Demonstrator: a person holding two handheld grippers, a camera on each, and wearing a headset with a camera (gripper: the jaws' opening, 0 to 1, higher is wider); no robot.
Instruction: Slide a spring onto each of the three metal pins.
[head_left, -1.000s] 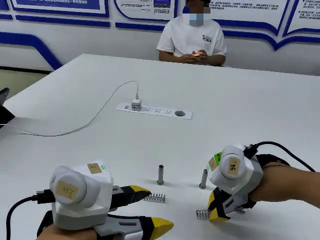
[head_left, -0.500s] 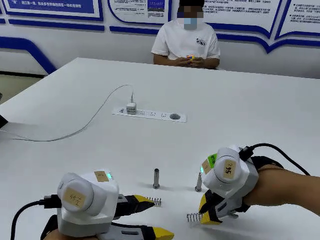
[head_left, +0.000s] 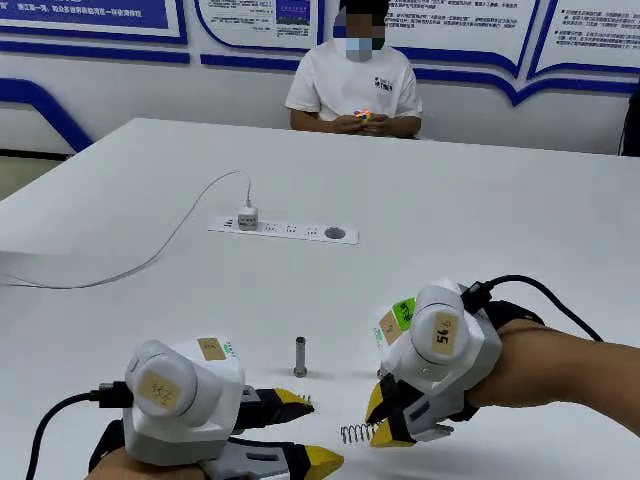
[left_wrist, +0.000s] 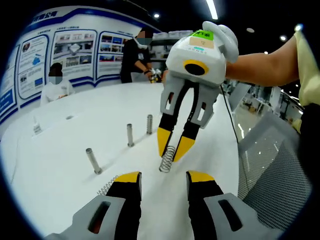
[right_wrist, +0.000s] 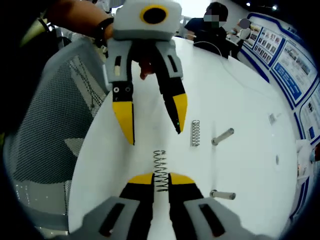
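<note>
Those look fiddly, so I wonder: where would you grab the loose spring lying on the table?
Probably near one end of the loose spring, from above, jaws astride its coils: it lies flat on the table, and the other end stays free for a metal pin.

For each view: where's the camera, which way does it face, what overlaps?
Head view: on the person's head, looking down at the table; left gripper, right gripper and a forearm show.
Left gripper view: on the left gripper, own jaws below, facing the right gripper.
Right gripper view: opposite, facing the left gripper; own jaws pinch a spring.
All share that spring.
</note>
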